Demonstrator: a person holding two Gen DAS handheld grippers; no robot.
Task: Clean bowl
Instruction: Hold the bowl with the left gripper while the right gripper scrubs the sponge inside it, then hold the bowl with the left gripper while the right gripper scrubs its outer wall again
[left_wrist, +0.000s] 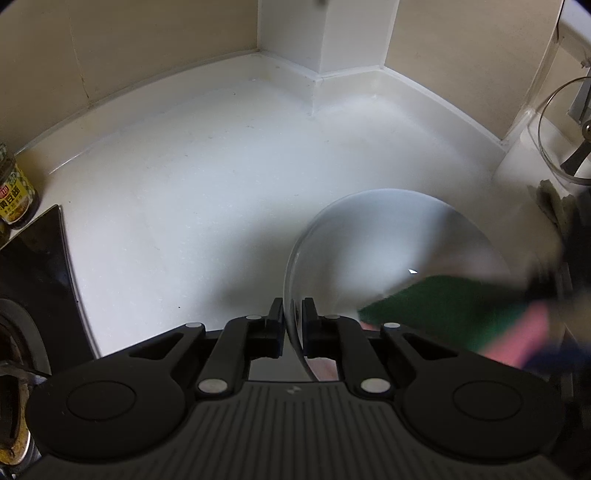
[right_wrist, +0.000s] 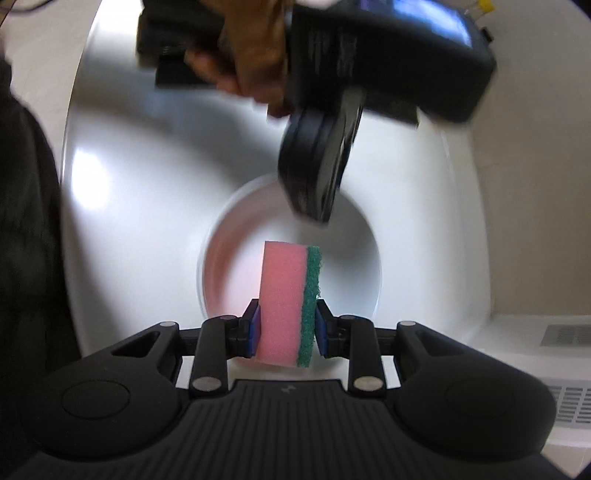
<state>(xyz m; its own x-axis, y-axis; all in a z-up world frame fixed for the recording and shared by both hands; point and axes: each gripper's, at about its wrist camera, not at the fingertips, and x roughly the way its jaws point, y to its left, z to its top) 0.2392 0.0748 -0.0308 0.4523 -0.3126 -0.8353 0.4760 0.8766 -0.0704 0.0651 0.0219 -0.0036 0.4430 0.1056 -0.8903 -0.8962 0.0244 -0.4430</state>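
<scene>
A white bowl (left_wrist: 373, 236) is held tilted over the white counter. My left gripper (left_wrist: 293, 321) is shut on the bowl's near rim. In the right wrist view the bowl's inside (right_wrist: 243, 266) faces the camera, and my left gripper (right_wrist: 314, 173) clamps its upper rim, blurred. My right gripper (right_wrist: 284, 325) is shut on a pink sponge with a green scouring side (right_wrist: 284, 295), upright between the jaws and just in front of the bowl's inside. The sponge shows blurred inside the bowl in the left wrist view (left_wrist: 443, 306).
A white counter (left_wrist: 207, 192) runs to a tiled wall corner. A sauce jar (left_wrist: 13, 192) and a black stove edge (left_wrist: 37, 258) are at the left. A glass lid (left_wrist: 565, 125) stands at the right. A vent grille (right_wrist: 569, 365) is at the lower right.
</scene>
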